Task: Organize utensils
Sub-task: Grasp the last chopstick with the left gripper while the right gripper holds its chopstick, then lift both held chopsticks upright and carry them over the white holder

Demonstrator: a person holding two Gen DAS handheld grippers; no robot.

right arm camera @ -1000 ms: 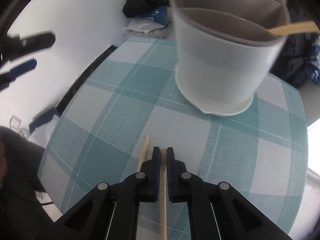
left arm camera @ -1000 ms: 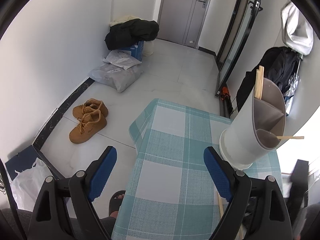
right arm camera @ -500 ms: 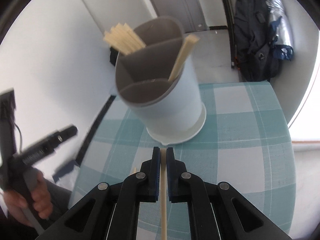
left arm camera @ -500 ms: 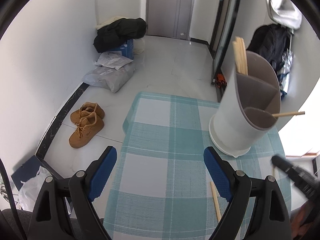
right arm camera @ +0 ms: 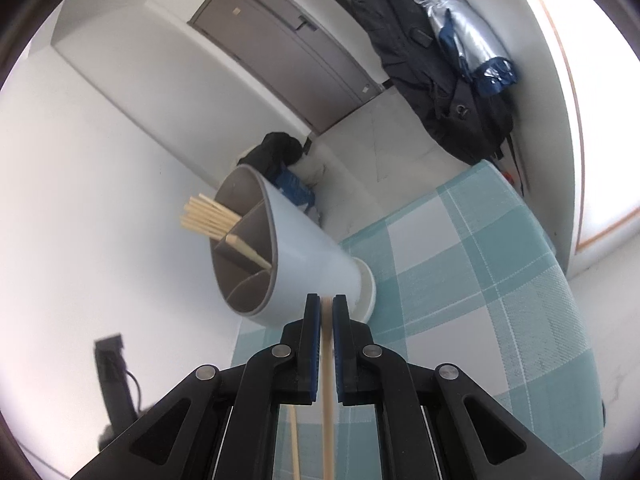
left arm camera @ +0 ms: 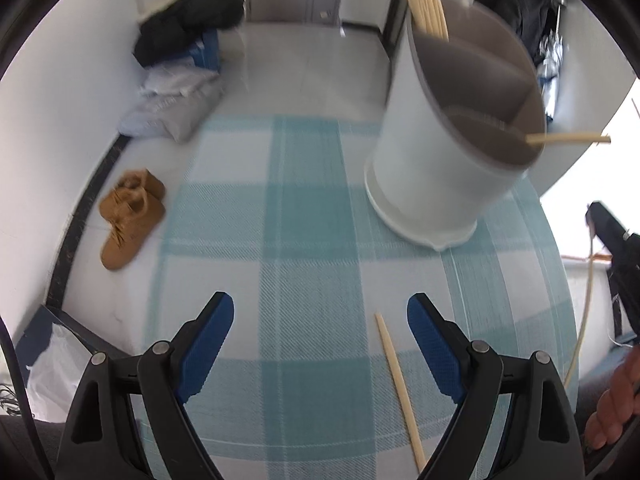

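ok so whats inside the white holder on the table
The white holder has three grey compartments: a bunch of chopsticks in one, a single chopstick in the next, and nothing sticking out of the third. The compartment bottoms are hidden.

The tablecloth [left arm camera: 320,208] is woven cloth, teal-and-white check, with a visible ribbed weave. On it, the utensil holder [left arm camera: 432,168] looks like smooth matt plastic, pale outside, grey-brown inside. The chopstick [left arm camera: 400,384] beside it seems to be bare pale wood. The left gripper [left arm camera: 320,332] has textured blue pads on black plastic arms.
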